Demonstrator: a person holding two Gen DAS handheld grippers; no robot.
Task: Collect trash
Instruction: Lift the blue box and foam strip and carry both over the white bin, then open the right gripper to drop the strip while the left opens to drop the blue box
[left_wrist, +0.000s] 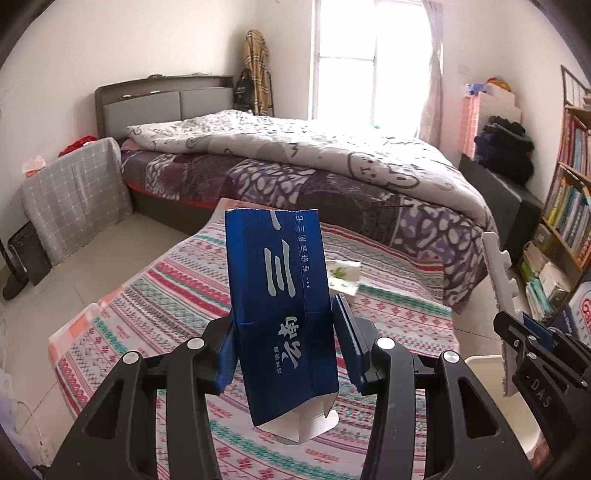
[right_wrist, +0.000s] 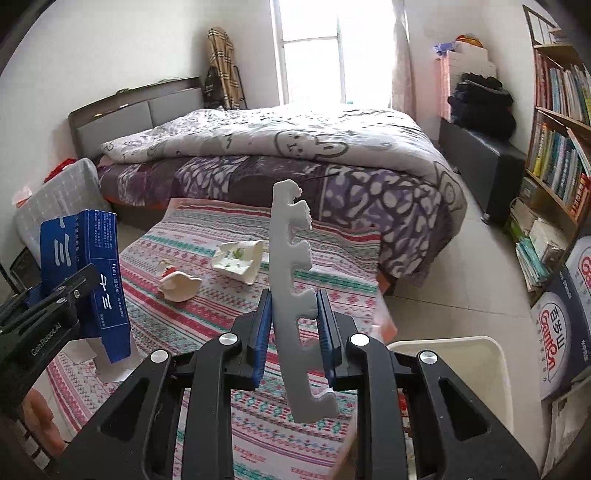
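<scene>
I was working in a bedroom, over a low table draped in a striped cloth (right_wrist: 207, 295), with the bed (right_wrist: 295, 155) behind it and a bookshelf (right_wrist: 554, 147) on the right.

On the left, my left gripper (left_wrist: 284, 343) was clamped on a blue carton (left_wrist: 280, 306), its long axis running up and away from the fingers, its torn white end hanging below them. Two scraps lay loose on the cloth ahead, well apart from both grippers: a crumpled white wrapper (right_wrist: 179, 286) and a flattened paper cup (right_wrist: 240, 260).

My right gripper (right_wrist: 293, 328) was squeezed on a notched white foam strip (right_wrist: 291, 280), held near its lower half and standing nearly upright, tilted slightly.

The white bin (right_wrist: 491, 354) sat just right of the right gripper and below it, past the table's edge. I judged the right hand nearer, so the strip should go in first. The room above the bin looked open, though the tall strip might catch the rim.
</scene>
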